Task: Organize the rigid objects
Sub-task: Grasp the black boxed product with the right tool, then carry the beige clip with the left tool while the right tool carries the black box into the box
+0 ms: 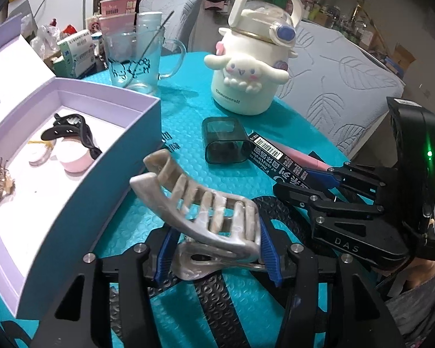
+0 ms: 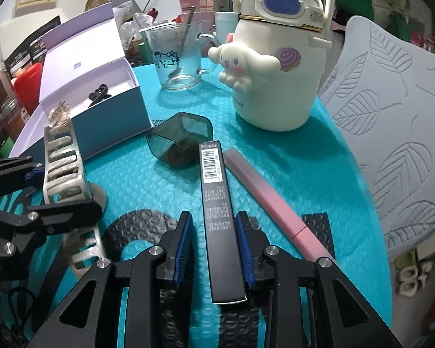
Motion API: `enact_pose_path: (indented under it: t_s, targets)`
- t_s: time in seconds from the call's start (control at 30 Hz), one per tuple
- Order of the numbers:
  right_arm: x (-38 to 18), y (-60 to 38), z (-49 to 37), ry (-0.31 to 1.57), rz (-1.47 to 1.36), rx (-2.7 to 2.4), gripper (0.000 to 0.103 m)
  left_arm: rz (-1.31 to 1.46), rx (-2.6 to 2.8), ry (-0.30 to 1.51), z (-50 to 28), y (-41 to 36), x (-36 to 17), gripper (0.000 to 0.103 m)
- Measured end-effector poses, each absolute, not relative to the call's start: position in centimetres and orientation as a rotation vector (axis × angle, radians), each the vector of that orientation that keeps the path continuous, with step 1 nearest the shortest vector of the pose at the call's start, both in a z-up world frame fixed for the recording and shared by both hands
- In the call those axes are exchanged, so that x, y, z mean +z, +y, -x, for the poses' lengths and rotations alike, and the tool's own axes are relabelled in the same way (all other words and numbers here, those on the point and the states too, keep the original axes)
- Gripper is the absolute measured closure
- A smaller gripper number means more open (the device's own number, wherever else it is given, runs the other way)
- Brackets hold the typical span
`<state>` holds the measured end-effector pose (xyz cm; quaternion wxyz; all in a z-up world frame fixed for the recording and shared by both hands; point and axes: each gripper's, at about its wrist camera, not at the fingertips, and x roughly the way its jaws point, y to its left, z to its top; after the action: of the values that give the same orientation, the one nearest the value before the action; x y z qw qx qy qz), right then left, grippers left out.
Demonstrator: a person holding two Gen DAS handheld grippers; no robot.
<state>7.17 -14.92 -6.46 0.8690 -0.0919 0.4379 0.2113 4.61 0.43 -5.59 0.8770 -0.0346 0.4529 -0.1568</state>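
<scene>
Item: black carton, long and slim, barcode at its far end. Lies on the teal mat at lower centre of the right wrist view, long axis running straight up the frame, in line with the fingers.

Right gripper: blue pads flank the carton's near half, one on each long side. The right pad looks to touch it; a thin gap shows at the left pad, so no firm pinch can be confirmed.

Left gripper: pinching a marbled hair claw by its hinge end, lower centre of the left wrist view, teeth pointing up-left toward the box.

Box: open, lilac inside, at left of both views; already holds a black clip and other small pieces.

Beside the carton: pink pen just to its right, lying on a diagonal; smoky cap just beyond its far end, to the left.

Judgement: the left gripper is the nearer to the box; the carton must travel up-left to reach it.
</scene>
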Motion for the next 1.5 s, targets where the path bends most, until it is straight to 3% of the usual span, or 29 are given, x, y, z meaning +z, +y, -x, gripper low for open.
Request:
enact_pose_path:
  t_s: [0.03, 0.6, 1.5]
  targets:
    - [-6.4, -15.0, -7.2, 0.916, 0.194, 0.434, 0.084, 0.079, -0.327, 0.944, -4.6, 0.5, -5.7, 0.05]
    - [-4.6, -15.3, -2.9, 0.902, 0.135, 0.402, 0.084, 0.025, -0.325, 0.899, -1.1, 0.4, -4.0, 0.055]
    - [-1.7, -8.4, 6.2, 0.813, 0.185, 0.625, 0.084, 0.089, -0.122, 0.806, 8.2, 6.3, -0.5, 0.055]
